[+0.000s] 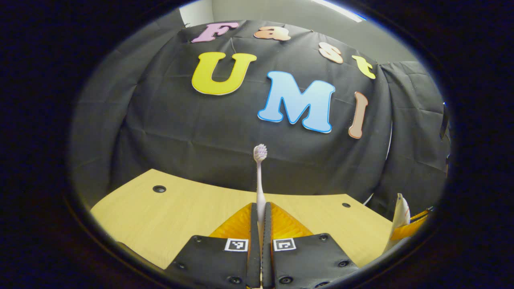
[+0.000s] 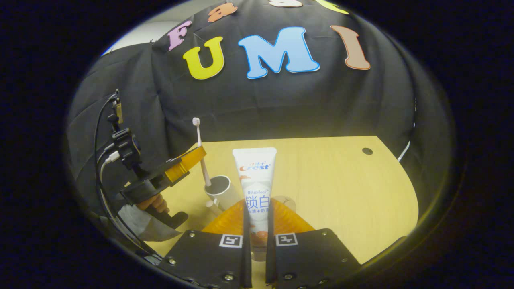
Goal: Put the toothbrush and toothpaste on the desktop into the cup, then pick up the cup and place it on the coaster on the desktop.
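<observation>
My left gripper is shut on a pale pink toothbrush that stands upright, bristles up. In the right gripper view that left gripper holds the toothbrush over a grey cup on the desk, and the handle's lower end is at the cup's mouth. My right gripper is shut on a white toothpaste tube, flat end up, just right of the cup. A faint round shape behind the right finger may be the coaster.
The light wooden desk has free room to the right, with a cable hole near its far edge. A hand and cables are behind the left gripper. The tube's tip shows at the right edge.
</observation>
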`<state>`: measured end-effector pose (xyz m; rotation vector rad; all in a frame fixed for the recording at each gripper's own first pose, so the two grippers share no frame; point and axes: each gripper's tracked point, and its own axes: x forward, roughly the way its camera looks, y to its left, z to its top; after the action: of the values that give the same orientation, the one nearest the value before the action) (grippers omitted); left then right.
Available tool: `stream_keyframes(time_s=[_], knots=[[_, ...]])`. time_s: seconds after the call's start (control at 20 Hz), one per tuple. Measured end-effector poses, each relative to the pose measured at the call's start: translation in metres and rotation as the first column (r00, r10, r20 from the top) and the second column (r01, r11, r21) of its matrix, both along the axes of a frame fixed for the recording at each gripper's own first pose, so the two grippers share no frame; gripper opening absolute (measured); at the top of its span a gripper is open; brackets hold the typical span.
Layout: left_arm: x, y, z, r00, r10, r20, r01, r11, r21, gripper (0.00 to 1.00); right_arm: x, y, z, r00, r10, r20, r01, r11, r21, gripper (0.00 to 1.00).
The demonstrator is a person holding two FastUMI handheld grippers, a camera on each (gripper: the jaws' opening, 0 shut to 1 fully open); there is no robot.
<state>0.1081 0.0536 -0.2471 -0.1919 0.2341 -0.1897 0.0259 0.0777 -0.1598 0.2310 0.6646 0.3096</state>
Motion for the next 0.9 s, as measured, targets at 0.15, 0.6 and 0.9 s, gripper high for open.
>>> stream_keyframes(time_s=[0.15, 0.6, 0.9], knots=[[0.012, -0.006, -0.019, 1.0, -0.013, -0.021, 0.013, 1.0, -0.009, 0.08, -0.005, -0.007, -0.004, 1.0, -0.02, -0.014, 0.02, 1.0, -0.011, 0.15], [0.008, -0.007, -0.071, 0.992, -0.012, -0.127, 0.015, 1.0, 0.023, 0.1, -0.002, -0.003, -0.011, 0.999, -0.025, -0.044, 0.025, 1.0, 0.002, 0.15], [-0.004, -0.005, -0.071, 0.987, -0.02, -0.162, 0.023, 1.0, 0.019, 0.18, 0.022, 0.025, 0.001, 0.999, 0.041, 0.011, -0.041, 0.999, 0.027, 0.15]])
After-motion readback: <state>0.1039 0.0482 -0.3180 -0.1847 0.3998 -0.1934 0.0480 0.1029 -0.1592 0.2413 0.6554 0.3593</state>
